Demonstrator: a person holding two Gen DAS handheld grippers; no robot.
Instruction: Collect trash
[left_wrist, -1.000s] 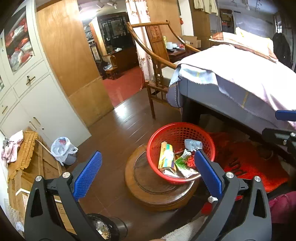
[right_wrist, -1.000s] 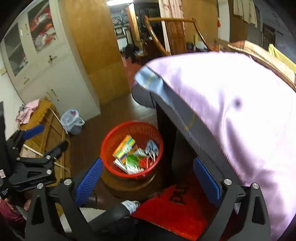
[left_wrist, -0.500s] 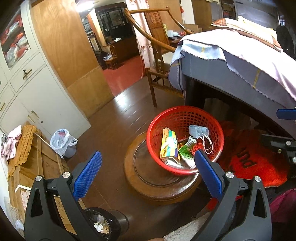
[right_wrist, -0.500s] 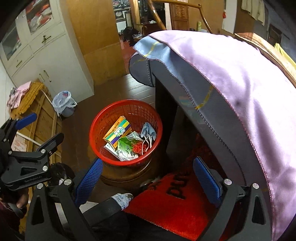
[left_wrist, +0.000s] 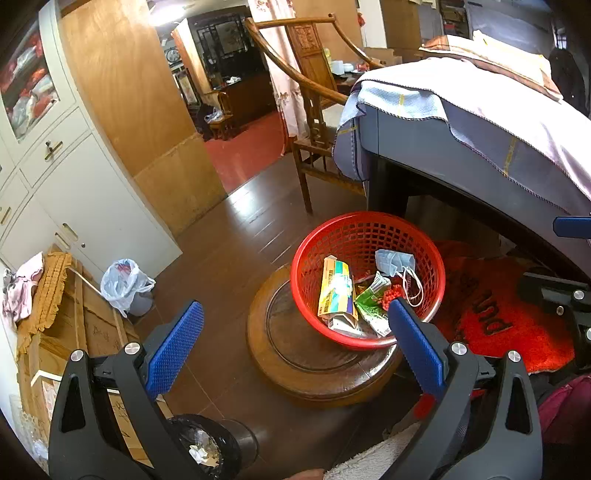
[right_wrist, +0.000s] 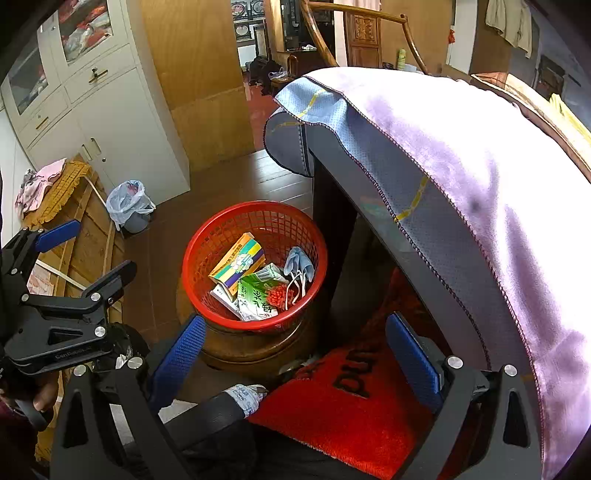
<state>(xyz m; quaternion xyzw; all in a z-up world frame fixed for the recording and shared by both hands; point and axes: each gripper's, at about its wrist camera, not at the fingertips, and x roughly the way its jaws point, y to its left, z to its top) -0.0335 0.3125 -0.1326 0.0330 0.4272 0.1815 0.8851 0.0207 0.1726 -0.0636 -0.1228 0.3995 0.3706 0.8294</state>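
Observation:
A red mesh basket (left_wrist: 369, 225) (right_wrist: 258, 218) sits on a round wooden stool (left_wrist: 306, 362) beside the table. Inside lie a yellow-green box (left_wrist: 334, 291) (right_wrist: 238, 264), a green packet (left_wrist: 371, 295) (right_wrist: 255, 295), a blue face mask (left_wrist: 393, 260) (right_wrist: 299, 264) and small red bits (right_wrist: 279, 295). My left gripper (left_wrist: 293, 332) stands open above the stool, its right finger in front of the basket's near rim. My right gripper (right_wrist: 295, 347) is open too, hovering above the stool's near side with nothing held. The left gripper (right_wrist: 79, 247) also shows at the left of the right wrist view.
A table under a lilac cloth (right_wrist: 461, 155) (left_wrist: 498, 110) overhangs the basket on the right. A red mat (right_wrist: 343, 398) (left_wrist: 498, 325) lies below it. A small bin with a white bag (left_wrist: 125, 280) (right_wrist: 129, 203) stands by white cabinets (left_wrist: 74, 192). A black-lined bin (left_wrist: 207, 446) is close underneath. A wooden chair (left_wrist: 314, 110) stands behind.
Both cameras have tilted downward and moved nearer the basket, so its contents show more fully. Both grippers have stayed open and empty.

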